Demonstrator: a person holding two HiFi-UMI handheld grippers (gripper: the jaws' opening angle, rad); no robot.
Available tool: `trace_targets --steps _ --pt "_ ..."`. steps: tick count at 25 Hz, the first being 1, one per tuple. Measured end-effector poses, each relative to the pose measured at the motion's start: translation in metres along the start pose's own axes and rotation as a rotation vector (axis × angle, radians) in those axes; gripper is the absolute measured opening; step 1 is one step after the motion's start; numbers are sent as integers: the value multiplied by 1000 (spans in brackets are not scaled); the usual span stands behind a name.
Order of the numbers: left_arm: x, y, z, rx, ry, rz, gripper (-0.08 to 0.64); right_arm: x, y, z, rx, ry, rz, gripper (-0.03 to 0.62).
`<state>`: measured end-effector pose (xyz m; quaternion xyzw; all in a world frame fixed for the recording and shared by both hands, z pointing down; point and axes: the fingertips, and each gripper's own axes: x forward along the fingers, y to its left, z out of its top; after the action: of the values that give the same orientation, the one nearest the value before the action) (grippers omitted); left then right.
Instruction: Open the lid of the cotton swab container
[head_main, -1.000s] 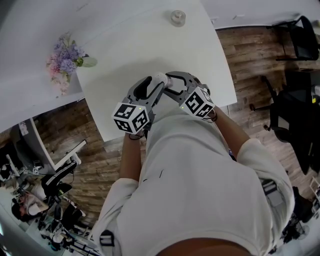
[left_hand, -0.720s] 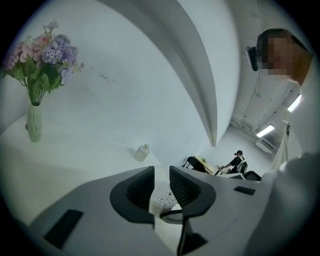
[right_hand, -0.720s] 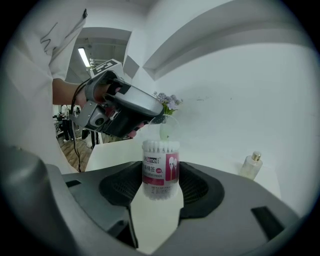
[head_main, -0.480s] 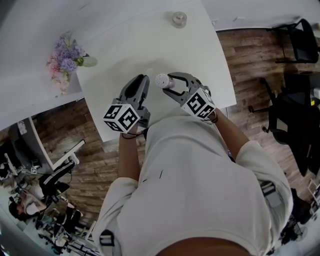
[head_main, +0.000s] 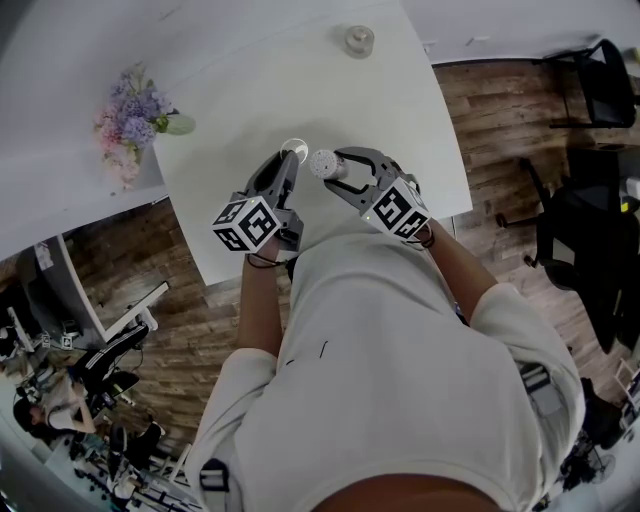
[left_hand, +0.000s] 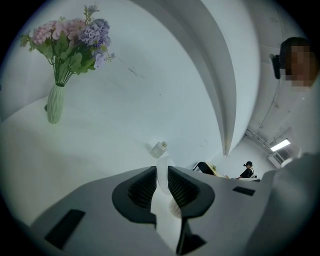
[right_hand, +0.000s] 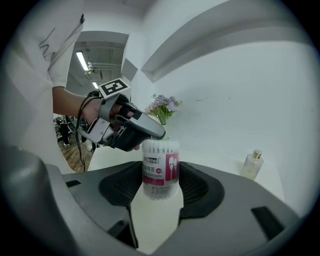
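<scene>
In the right gripper view, my right gripper (right_hand: 161, 179) is shut on the cotton swab container (right_hand: 161, 167), a clear tube with a pink label. It stands upright and its top is uncovered, showing white swab tips. The head view has the container (head_main: 322, 163) in the right gripper (head_main: 336, 166) over the white table's near part. My left gripper (head_main: 287, 163) sits just left of it, shut on the clear round lid (head_main: 294, 150). In the left gripper view the lid (left_hand: 162, 172) shows edge-on between the pads of the left gripper (left_hand: 161, 181), whose jaws have just been closing on it.
A vase of purple and pink flowers (head_main: 130, 125) stands at the table's left edge. A small glass bottle (head_main: 358, 39) stands at the far side of the white table (head_main: 250, 90). Black office chairs (head_main: 600, 80) are on the wooden floor to the right.
The left gripper has pulled away leftward from the container, where both grippers met, and rolled. The clear lid now shows at its tip. The right gripper and container have stayed put.
</scene>
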<state>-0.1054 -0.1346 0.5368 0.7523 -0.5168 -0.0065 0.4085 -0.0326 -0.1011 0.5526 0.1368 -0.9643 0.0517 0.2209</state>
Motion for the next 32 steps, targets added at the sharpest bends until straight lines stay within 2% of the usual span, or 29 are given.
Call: trace_targets --steps 6,12,16,18,19,22,24,27,32 --pt "3 14 -4 -53 -5 11 81 2 2 -5 27 0 8 224" --pt "5 22 -15 -106 8 10 83 4 2 -4 -48 26 -7 224" --pt "2 18 -8 -171 -50 -21 84 5 -3 -10 -3 37 -21 225" --pt "-2 13 -2 -132 -65 -24 110 5 -9 -12 44 34 -38 225" --pt "-3 9 -1 -88 -54 -21 147 4 -12 -14 69 38 -51 225" --pt "-2 -10 -11 81 38 -25 234 1 -19 -13 108 46 -84 225" --pt "3 -28 -23 155 102 -61 270 2 -20 -9 99 33 -89 225" --pt "12 -44 -35 164 137 -102 315 8 -18 -3 61 -9 -74 225" --pt "20 -53 -43 158 166 -103 339 5 -13 5 57 -18 -69 225"
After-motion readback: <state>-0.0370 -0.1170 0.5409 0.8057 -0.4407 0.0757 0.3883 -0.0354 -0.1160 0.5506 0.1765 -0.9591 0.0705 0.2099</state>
